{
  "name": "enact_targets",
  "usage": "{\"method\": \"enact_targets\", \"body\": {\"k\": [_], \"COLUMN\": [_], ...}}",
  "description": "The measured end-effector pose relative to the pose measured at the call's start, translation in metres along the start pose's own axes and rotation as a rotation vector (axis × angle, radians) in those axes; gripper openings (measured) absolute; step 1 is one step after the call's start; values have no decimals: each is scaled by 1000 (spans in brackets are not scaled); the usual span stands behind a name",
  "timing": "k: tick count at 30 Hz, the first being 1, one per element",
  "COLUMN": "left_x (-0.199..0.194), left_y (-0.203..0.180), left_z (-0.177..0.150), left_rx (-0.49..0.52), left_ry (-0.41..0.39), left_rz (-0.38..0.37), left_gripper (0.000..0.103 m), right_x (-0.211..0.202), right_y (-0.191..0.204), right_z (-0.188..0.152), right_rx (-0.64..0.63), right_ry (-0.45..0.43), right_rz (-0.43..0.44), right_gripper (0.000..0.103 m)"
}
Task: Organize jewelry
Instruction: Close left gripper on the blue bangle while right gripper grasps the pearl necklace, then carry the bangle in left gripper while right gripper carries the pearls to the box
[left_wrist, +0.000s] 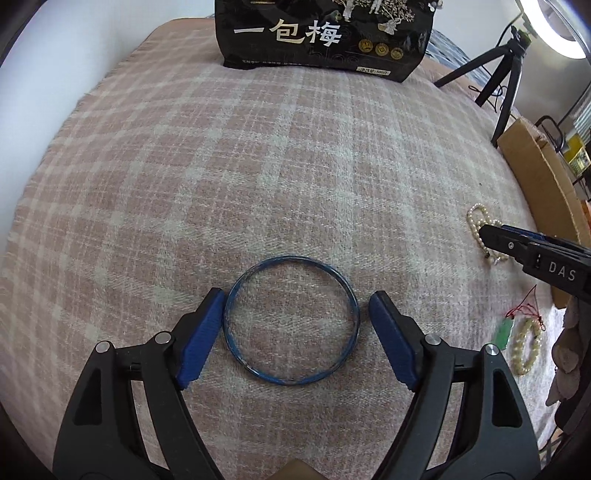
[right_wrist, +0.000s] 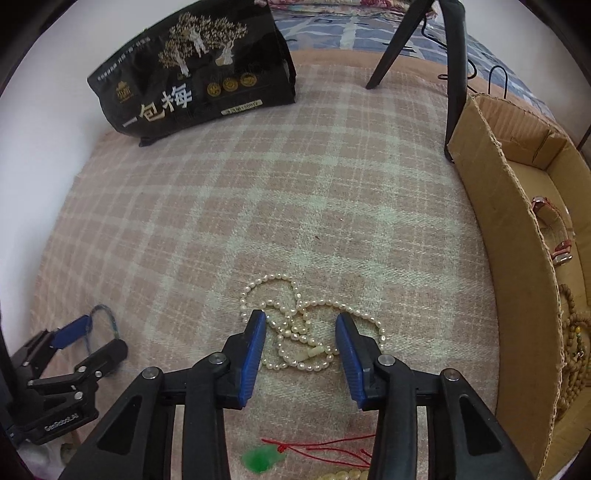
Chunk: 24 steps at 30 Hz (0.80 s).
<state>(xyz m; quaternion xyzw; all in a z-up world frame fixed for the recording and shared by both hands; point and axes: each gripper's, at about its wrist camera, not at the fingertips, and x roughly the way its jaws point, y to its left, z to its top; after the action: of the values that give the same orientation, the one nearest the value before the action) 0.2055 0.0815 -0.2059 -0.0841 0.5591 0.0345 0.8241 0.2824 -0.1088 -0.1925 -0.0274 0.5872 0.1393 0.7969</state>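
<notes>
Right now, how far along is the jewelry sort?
Done: a red-strapped watch and brown wooden beads lie in the cardboard box.
In hand: nothing gripped. The left gripper straddles the blue bangle; the right gripper brackets the white pearl necklace.
Left: both of those, plus the green pendant on red cord and the cream bead bracelet.

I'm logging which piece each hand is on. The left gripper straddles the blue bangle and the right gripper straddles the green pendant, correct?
Not quite. The left gripper does straddle the blue bangle, but the right gripper straddles the pearl necklace, as the right wrist view shows; the green pendant lies nearer the camera.
</notes>
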Motion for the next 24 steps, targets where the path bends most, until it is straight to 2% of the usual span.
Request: {"method": "enact_targets", "body": {"k": [3, 5, 7, 8, 10, 24], "left_x": [2, 3, 2, 2, 2, -17], "left_y": [0, -1, -7, -8, -7, 16], "left_z": [1, 2, 0, 1, 3, 6], "left_rx": [21, 28, 26, 25, 23, -29], "left_ry": [-8, -13, -18, -21, -20, -45], "left_rz": [17, 25, 31, 33, 24, 1], "left_gripper": [81, 81, 76, 75, 75, 74], "right_x": [0, -1, 0, -1, -2, -38], "right_y": [11, 15, 16, 17, 16, 4], "right_z": [-1, -1, -1, -1, -1, 7], "right_rx": [-73, -92, -100, -103, -102, -18], "right_ry": [-6, -9, -13, -16, -20, -109], "right_rz": [-54, -55, -60, -63, -60, 19], "right_gripper": [34, 23, 17, 11, 6, 5]}}
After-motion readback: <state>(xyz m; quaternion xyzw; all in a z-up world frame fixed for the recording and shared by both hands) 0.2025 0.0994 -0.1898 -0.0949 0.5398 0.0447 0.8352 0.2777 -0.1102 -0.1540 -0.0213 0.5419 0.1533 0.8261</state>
